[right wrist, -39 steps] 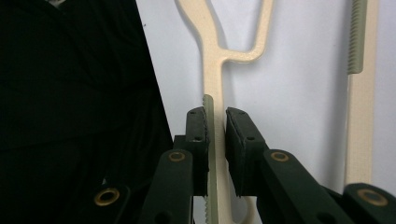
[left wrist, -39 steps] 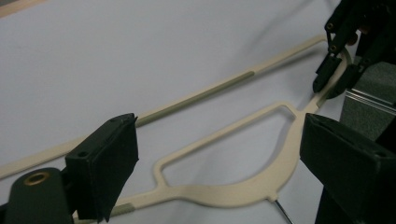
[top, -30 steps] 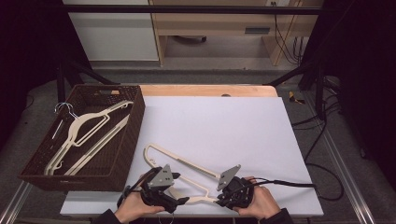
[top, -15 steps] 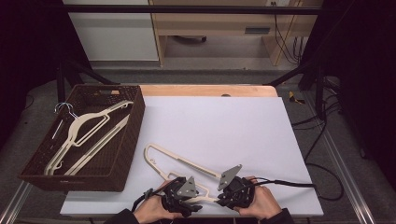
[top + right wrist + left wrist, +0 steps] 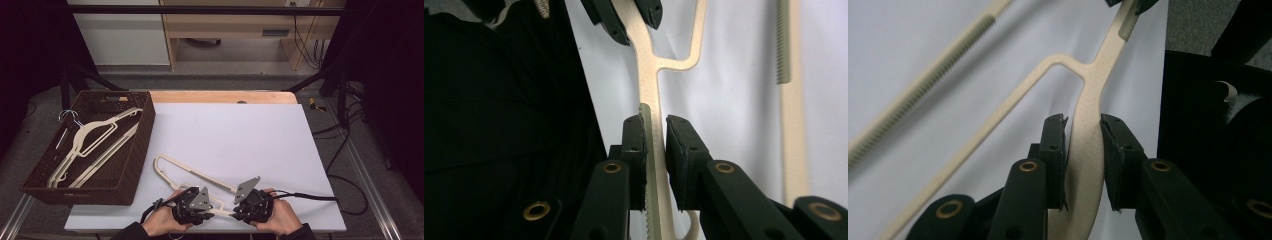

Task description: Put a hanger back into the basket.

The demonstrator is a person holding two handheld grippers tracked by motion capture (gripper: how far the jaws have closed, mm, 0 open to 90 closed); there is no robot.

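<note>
both grippers pinch the table hanger (image 5: 200, 176): left gripper (image 5: 1083, 150), right gripper (image 5: 655, 150); one hanger (image 5: 95, 140) already in basket (image 5: 127, 185), this one probably next

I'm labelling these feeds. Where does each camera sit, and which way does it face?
High view: above the person's side, facing forward and down on the table and basket; both hands enter at the bottom.
Left gripper view: rides the left tongs, looking along black jaws that flank the hanger.
Right gripper view: rides the right tongs, jaws flanking the same hanger.
Shared: each gripper view shows the other tongs at its top.
</note>
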